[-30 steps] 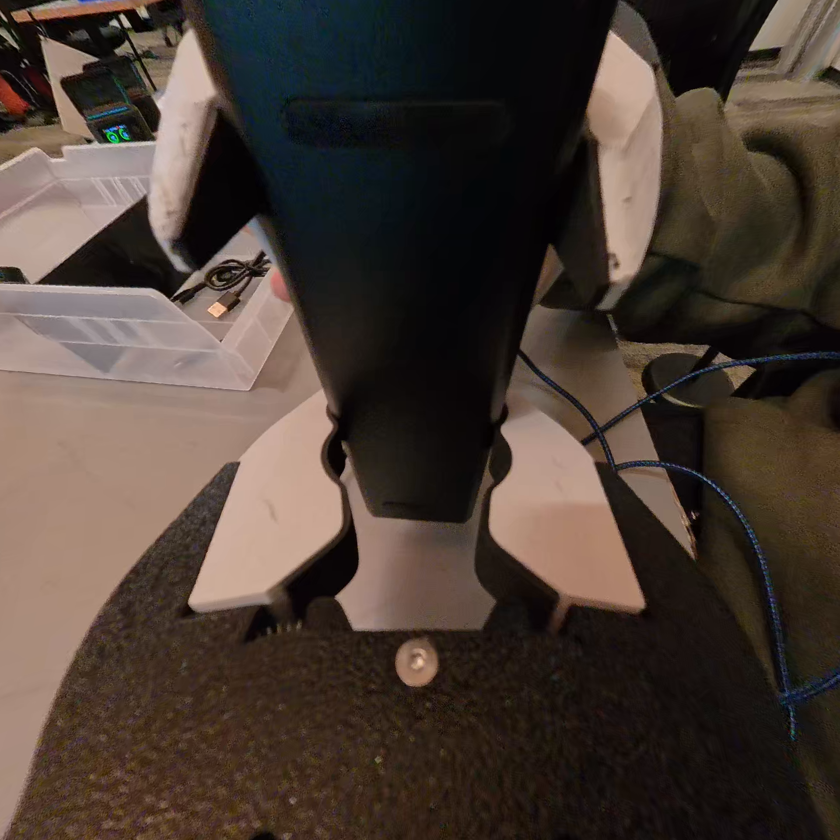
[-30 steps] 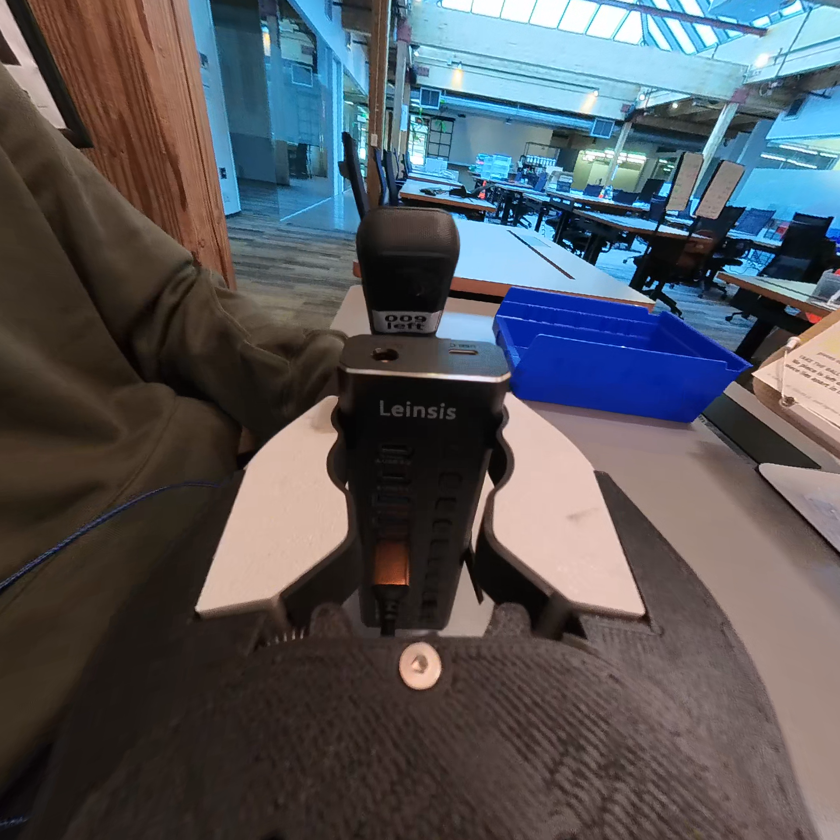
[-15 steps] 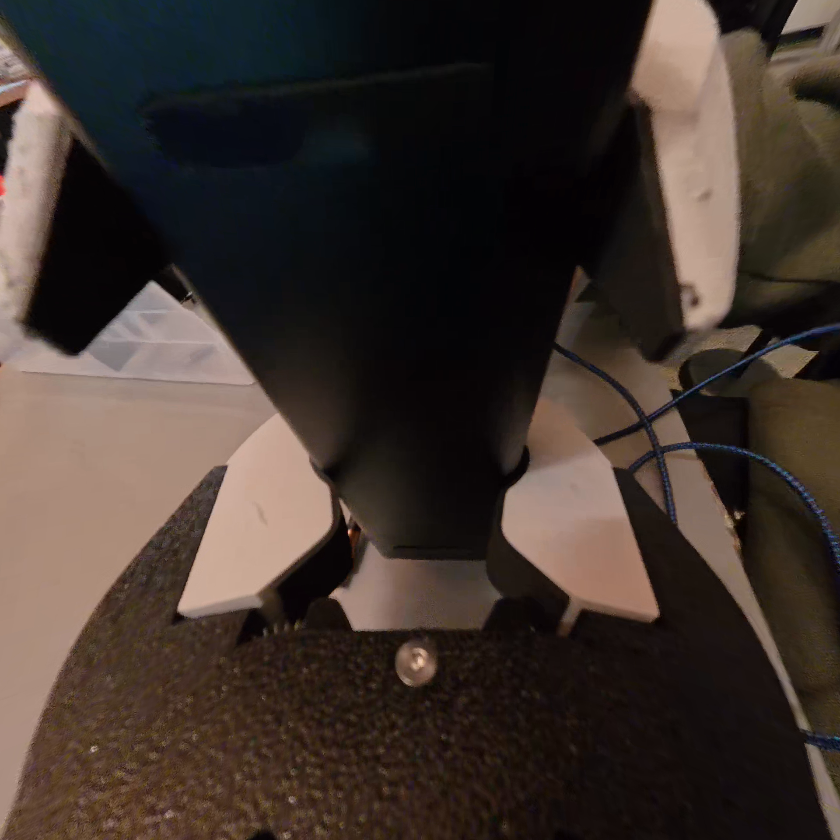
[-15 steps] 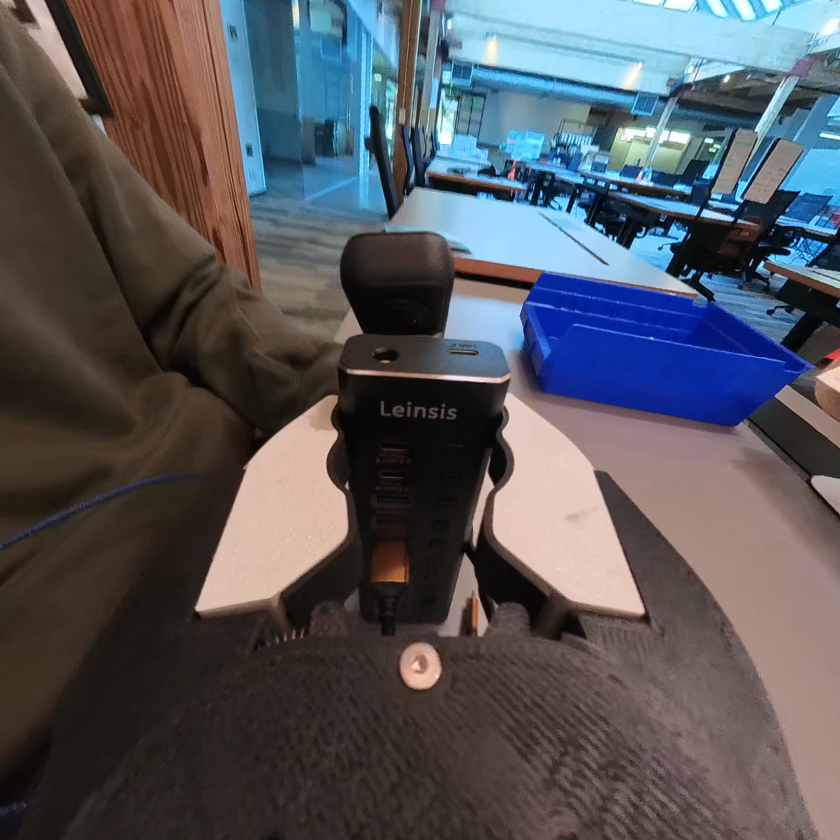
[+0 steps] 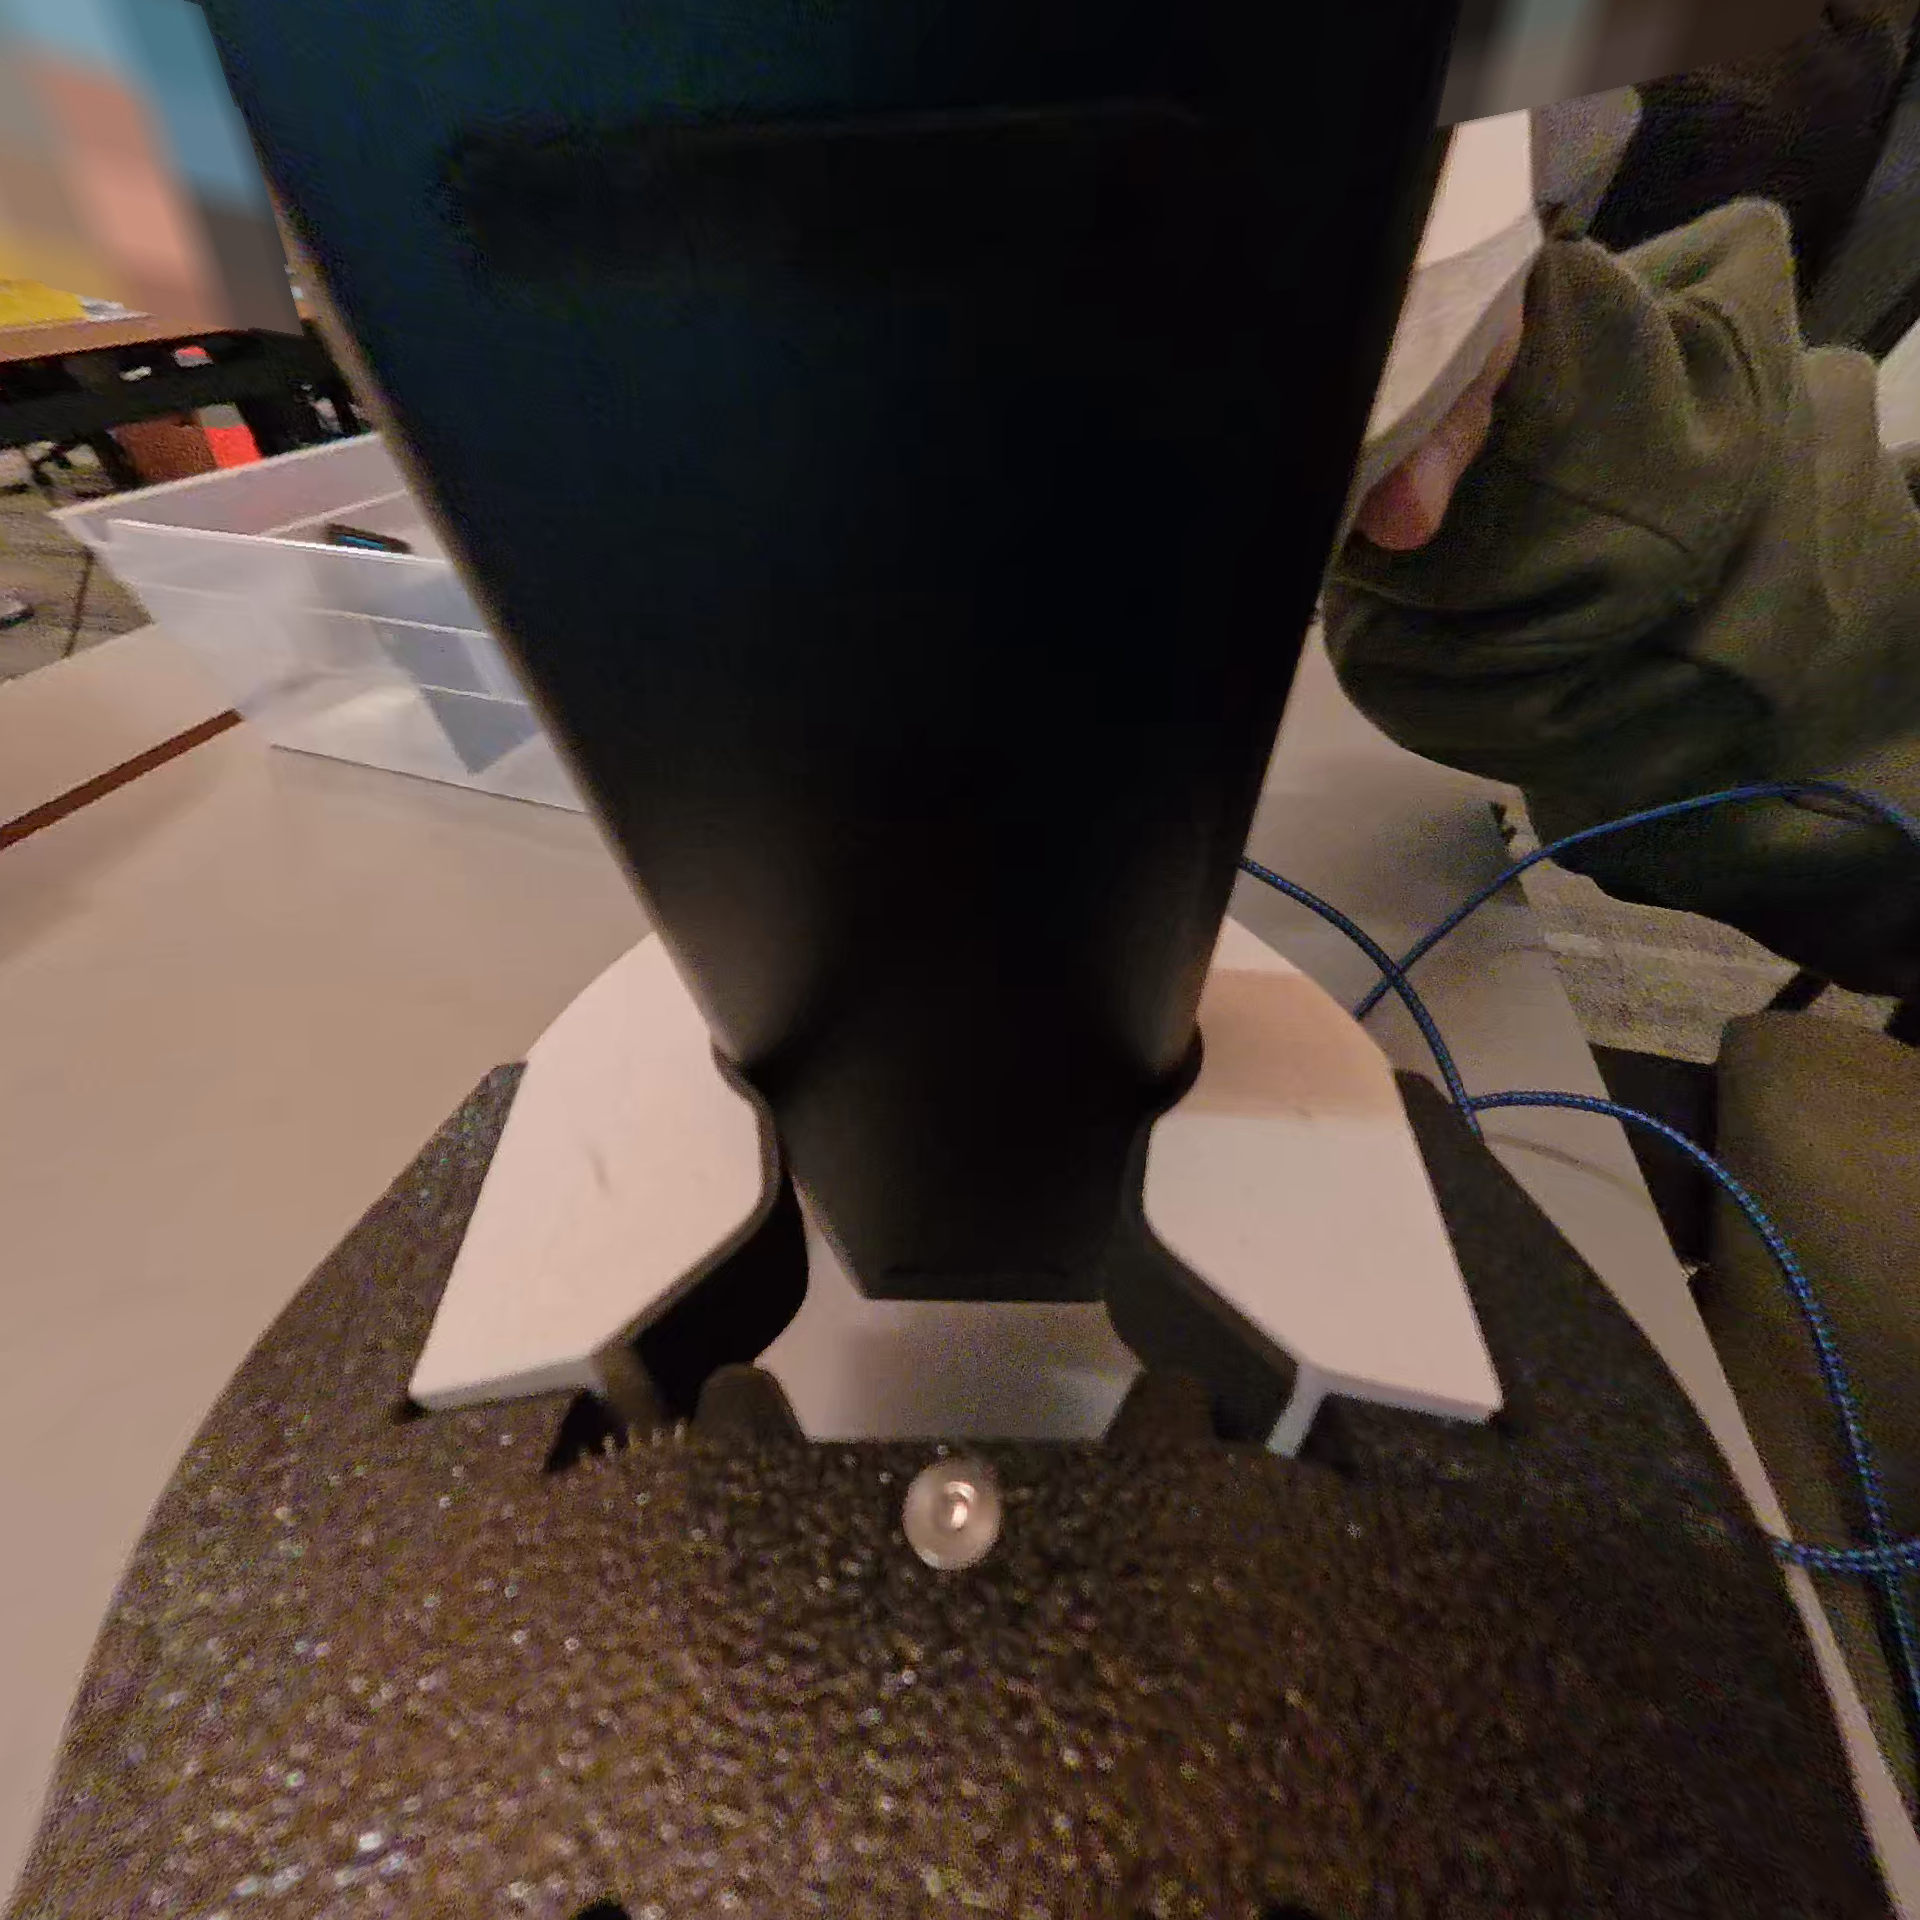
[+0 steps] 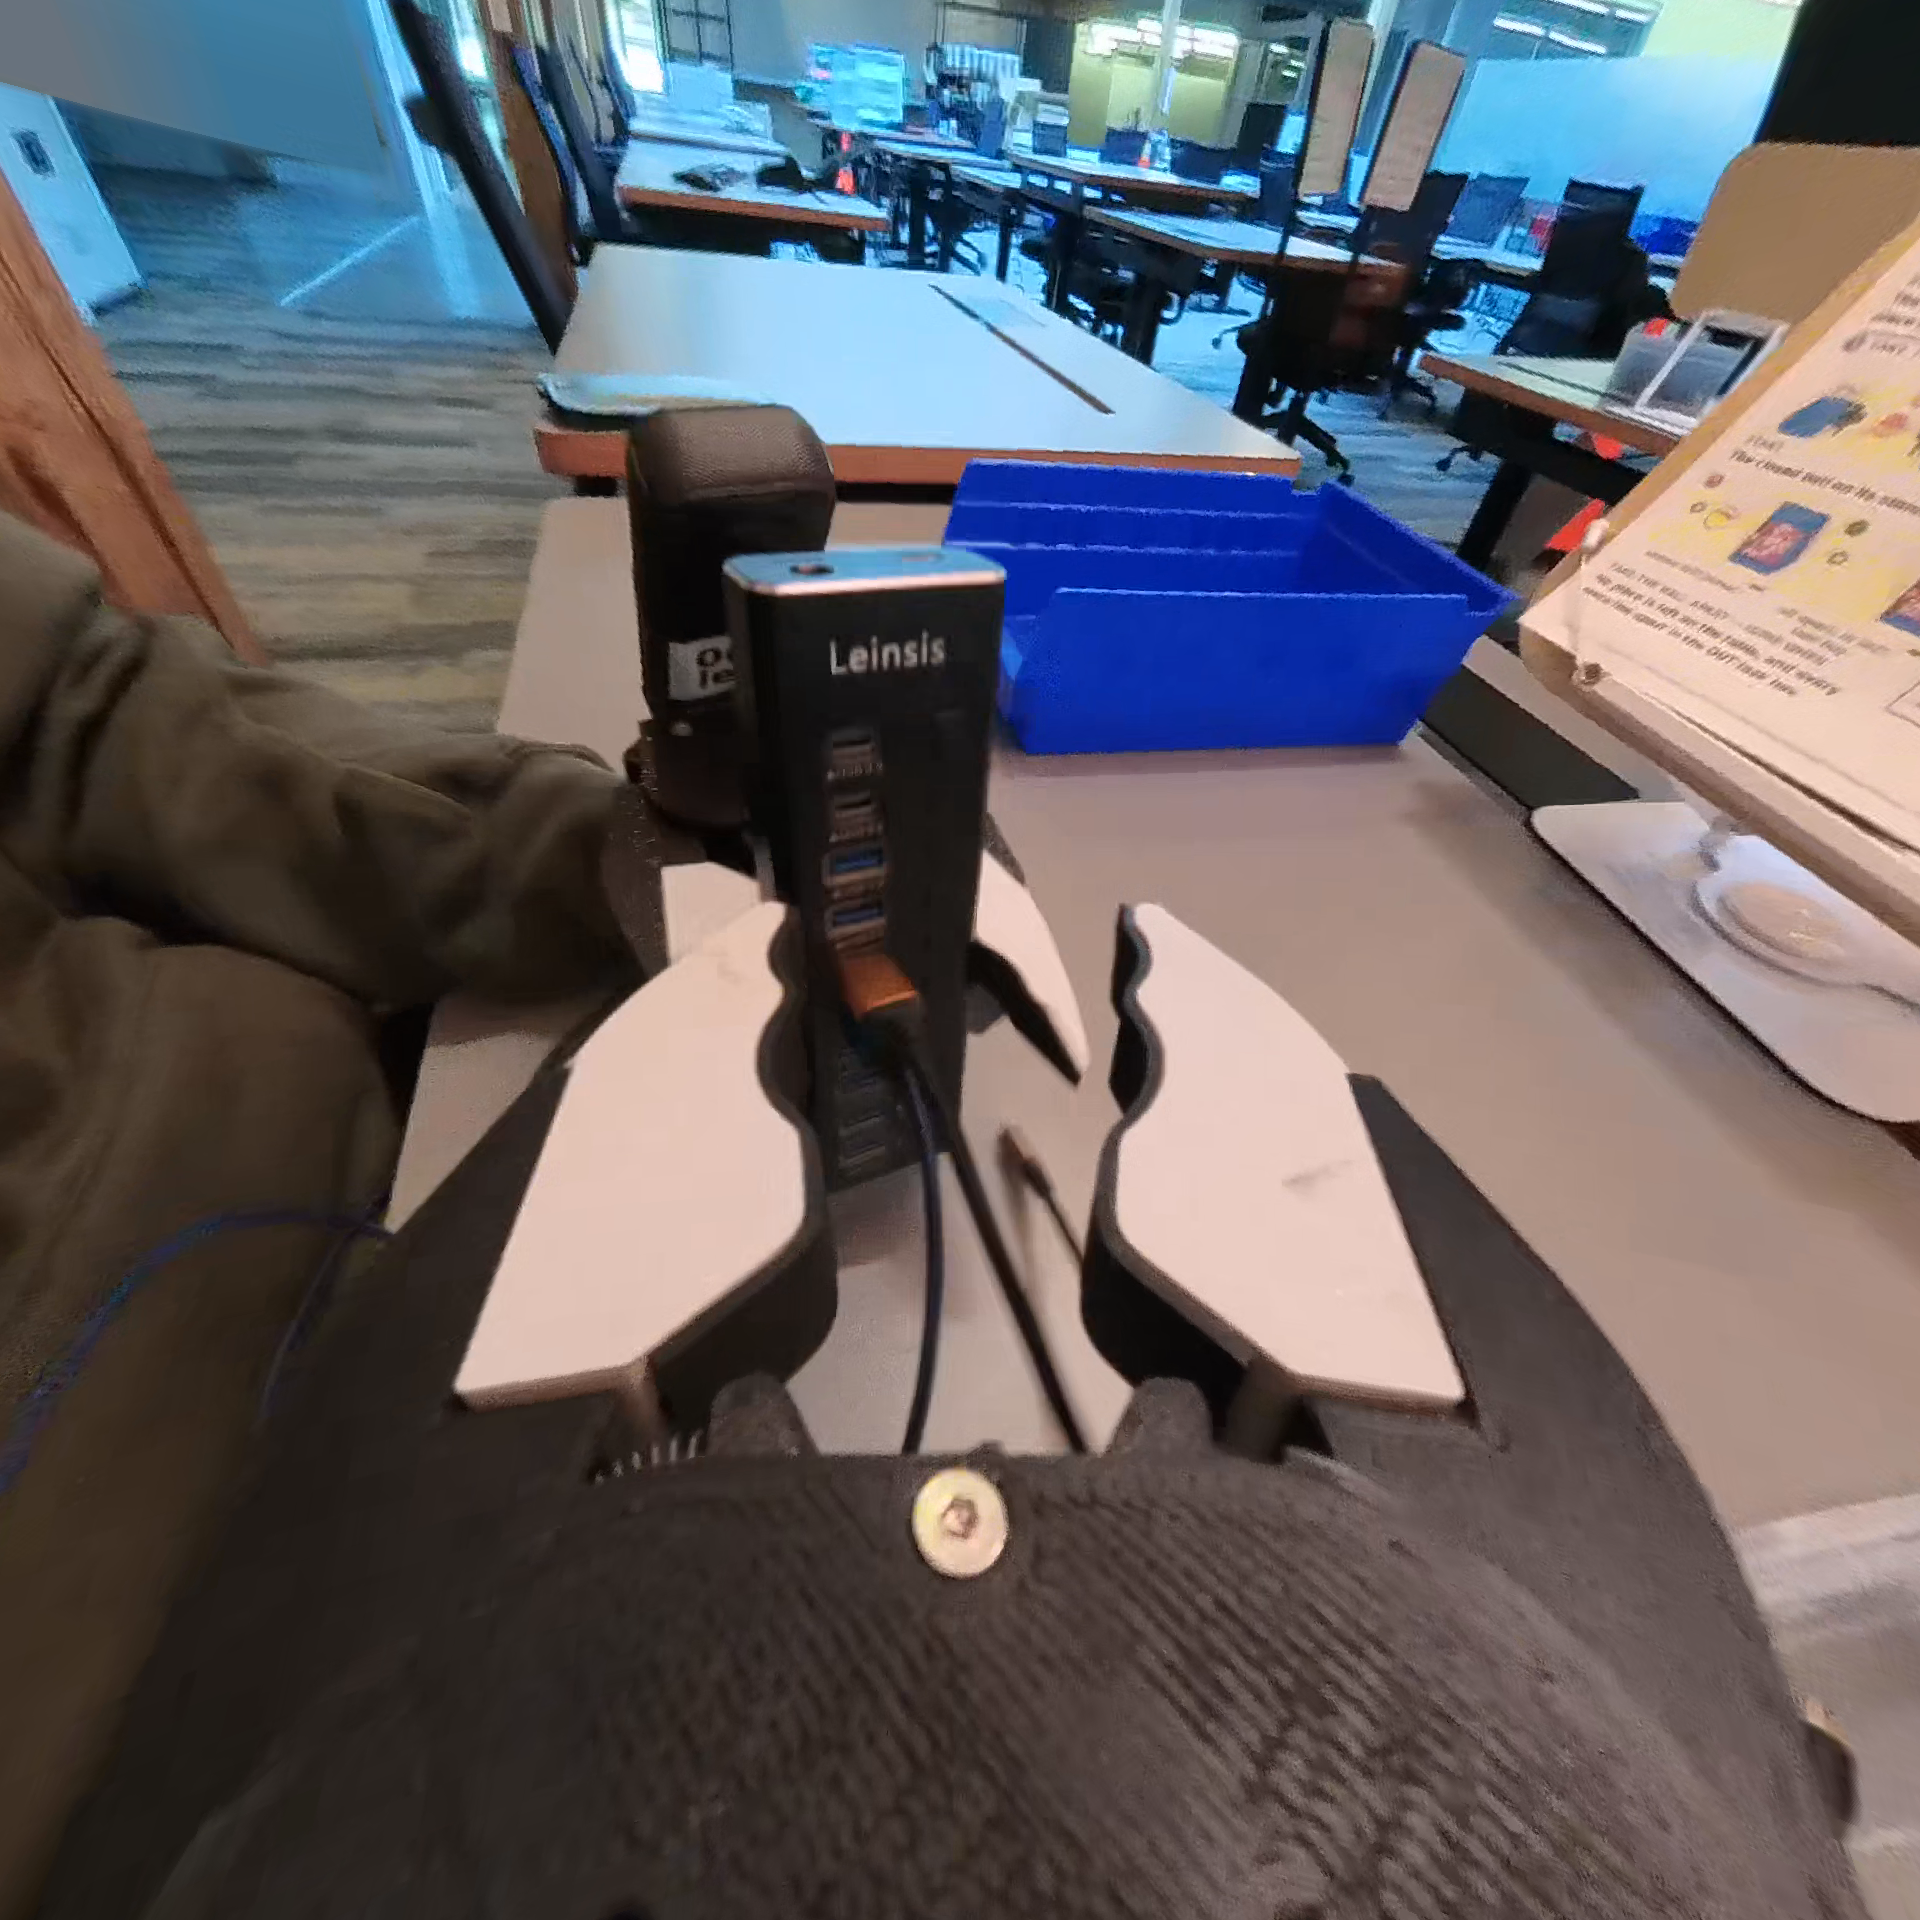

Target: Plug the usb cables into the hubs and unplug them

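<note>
A black USB hub (image 6: 883, 831) stands upright, held at its lower part by my left gripper (image 5: 956, 1039), which is shut on it. The hub's dark back fills the left wrist view (image 5: 883, 520). An orange USB plug (image 6: 878, 987) sits in one of the hub's ports, and its dark cable (image 6: 925, 1195) hangs down. My right gripper (image 6: 956, 925) is open, with the hub between its fingers, close to the left one. A second thin cable end (image 6: 1029, 1164) is blurred. The left gripper's fingers (image 6: 1029, 966) show behind the hub.
A blue bin (image 6: 1226, 644) stands on the grey table (image 6: 1351, 935) behind the hub. An instruction board on a stand (image 6: 1766, 582) is at the right. A clear plastic tray (image 5: 312, 623) is at the left. A blue braided cable (image 5: 1621, 1132) trails by an olive sleeve (image 5: 1662, 520). One gripper's finger ends stand about 7 centimetres off the other's.
My right gripper has opened and drawn back from the hub; the orange plug stays in its port. The left gripper still holds the hub, and both views have swung.
</note>
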A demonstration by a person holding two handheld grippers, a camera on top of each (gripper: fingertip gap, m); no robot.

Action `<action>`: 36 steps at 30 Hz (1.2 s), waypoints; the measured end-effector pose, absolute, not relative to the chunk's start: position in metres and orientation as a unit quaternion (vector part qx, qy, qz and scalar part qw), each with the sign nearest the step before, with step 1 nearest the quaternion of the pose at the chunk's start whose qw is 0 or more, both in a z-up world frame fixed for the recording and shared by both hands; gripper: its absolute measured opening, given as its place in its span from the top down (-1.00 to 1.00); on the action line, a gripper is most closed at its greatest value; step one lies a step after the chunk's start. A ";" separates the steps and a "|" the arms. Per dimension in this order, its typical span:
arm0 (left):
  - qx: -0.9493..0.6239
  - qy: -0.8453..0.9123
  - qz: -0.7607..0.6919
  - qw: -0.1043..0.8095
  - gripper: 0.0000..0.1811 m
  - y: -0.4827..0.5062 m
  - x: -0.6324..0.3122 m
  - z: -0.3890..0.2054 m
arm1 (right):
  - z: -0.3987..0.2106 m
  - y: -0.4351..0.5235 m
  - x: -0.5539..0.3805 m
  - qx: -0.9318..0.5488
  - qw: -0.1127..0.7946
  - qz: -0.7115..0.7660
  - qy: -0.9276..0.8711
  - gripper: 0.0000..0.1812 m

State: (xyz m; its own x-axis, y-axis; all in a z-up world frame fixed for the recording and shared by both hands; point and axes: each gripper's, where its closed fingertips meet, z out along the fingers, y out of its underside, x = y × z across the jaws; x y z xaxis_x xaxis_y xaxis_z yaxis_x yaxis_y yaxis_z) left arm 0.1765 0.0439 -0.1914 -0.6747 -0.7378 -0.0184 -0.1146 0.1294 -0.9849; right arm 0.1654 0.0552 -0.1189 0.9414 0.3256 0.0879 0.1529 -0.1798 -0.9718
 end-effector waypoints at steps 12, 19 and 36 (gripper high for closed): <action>-0.259 0.719 -0.581 0.281 0.21 0.058 0.167 -0.189 | -0.158 0.073 0.137 -0.801 0.557 0.111 -0.188 0.80; -0.247 0.727 -0.581 0.270 0.21 0.057 0.164 -0.197 | -0.164 0.074 0.136 -0.813 0.540 0.111 -0.188 0.83; -0.200 0.720 -0.620 0.240 0.19 0.041 0.152 -0.189 | -0.172 0.059 0.128 -0.822 0.495 0.133 -0.247 0.83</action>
State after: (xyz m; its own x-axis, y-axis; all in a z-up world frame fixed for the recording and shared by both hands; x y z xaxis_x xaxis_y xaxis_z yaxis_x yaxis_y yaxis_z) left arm 0.1515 0.0410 -0.1894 -0.8051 -0.5851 -0.0974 0.0094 0.1516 -0.9884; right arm 0.1280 0.0592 -0.1723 0.8424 0.5381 0.0269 0.2755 -0.3873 -0.8798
